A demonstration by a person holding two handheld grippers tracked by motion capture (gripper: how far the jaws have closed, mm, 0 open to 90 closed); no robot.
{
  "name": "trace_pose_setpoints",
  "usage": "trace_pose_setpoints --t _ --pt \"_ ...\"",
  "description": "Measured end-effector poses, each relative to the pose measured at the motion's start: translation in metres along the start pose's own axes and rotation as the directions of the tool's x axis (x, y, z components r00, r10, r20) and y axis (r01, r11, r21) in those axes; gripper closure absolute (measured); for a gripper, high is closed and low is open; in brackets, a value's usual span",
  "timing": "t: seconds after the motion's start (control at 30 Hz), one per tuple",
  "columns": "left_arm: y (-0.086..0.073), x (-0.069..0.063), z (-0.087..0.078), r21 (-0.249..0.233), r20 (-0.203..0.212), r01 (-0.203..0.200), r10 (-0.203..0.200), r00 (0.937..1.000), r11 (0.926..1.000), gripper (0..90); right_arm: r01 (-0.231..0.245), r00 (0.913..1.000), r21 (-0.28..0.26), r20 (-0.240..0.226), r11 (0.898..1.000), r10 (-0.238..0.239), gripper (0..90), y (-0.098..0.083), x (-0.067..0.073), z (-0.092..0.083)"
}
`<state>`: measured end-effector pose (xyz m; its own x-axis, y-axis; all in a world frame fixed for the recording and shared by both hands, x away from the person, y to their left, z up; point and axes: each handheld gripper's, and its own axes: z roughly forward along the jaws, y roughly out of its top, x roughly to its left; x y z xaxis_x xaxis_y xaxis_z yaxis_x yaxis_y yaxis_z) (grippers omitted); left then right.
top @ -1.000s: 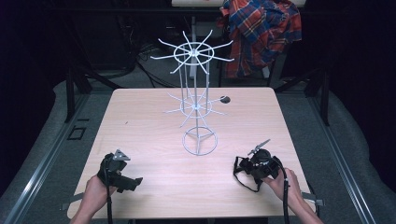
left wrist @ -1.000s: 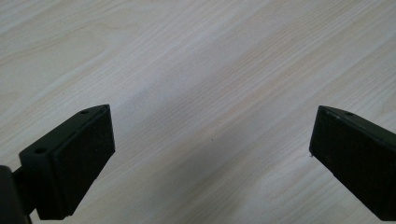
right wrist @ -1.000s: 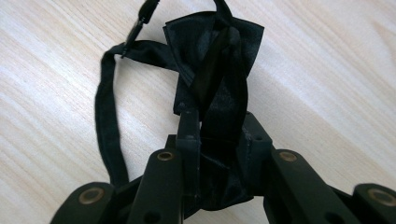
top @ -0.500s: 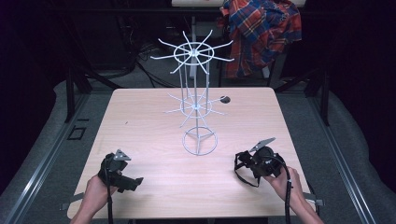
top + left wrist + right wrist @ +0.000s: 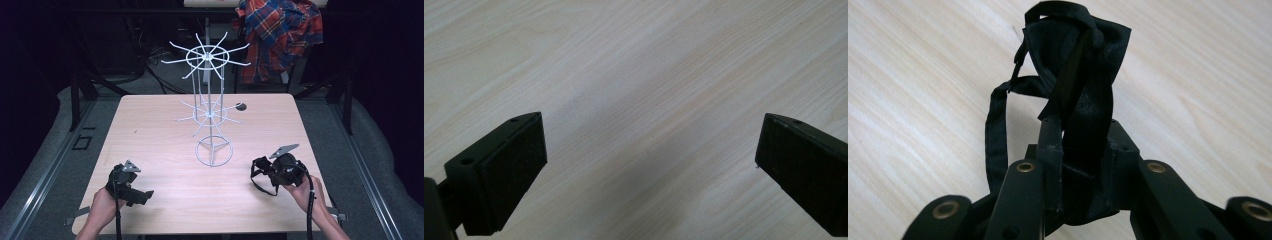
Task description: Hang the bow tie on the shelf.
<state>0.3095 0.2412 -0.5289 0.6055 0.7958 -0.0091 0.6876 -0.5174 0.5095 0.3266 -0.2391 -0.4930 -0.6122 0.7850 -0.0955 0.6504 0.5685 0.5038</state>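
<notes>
A white wire display rack (image 5: 209, 105) with two tiers of spoke-like hooks stands on a ring base at the middle of the light wood table (image 5: 150, 130). Near the front right, my right gripper (image 5: 265, 171) is shut on a black fabric piece with a strap (image 5: 258, 175). In the right gripper view the black fabric (image 5: 1083, 55) bunches up between the closed jaws of the right gripper (image 5: 1080, 137), and a strap loop hangs at its left. My left gripper (image 5: 142, 196) sits low at the front left. It is open in the left gripper view (image 5: 651, 165), with bare wood between its pads.
A small dark round object (image 5: 240, 106) lies just behind and right of the rack. A plaid shirt (image 5: 280, 30) hangs beyond the table's far edge. Dark stands and cables fill the background. Bare tabletop stretches between the two grippers and the rack's base (image 5: 213, 151).
My right gripper, with the black fabric in it, has shifted slightly to the right and away from me. The left gripper has stayed put.
</notes>
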Motion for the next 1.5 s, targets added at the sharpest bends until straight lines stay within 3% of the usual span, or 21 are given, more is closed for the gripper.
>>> trace_pose_setpoints --t 0.5,0.97,1.5 --pt "0.0 0.0 -0.002 -0.009 0.006 0.001 -0.001 1.0 1.0 0.0 -0.025 0.9996 -0.076 -0.015 0.997 0.024 73.9 0.01 -0.003 -0.017" --pt "0.001 -0.001 0.0 -0.002 -0.002 -0.006 0.006 1.0 1.0 0.0 0.029 0.9993 -0.094 -0.02 0.995 -0.031 73.8 0.028 0.006 -0.023" --pt "0.001 -0.001 0.001 -0.001 0.0 -0.011 0.011 0.9999 0.9999 0.0 0.032 0.9992 -0.126 -0.019 0.991 -0.035 73.8 0.042 0.005 -0.03"
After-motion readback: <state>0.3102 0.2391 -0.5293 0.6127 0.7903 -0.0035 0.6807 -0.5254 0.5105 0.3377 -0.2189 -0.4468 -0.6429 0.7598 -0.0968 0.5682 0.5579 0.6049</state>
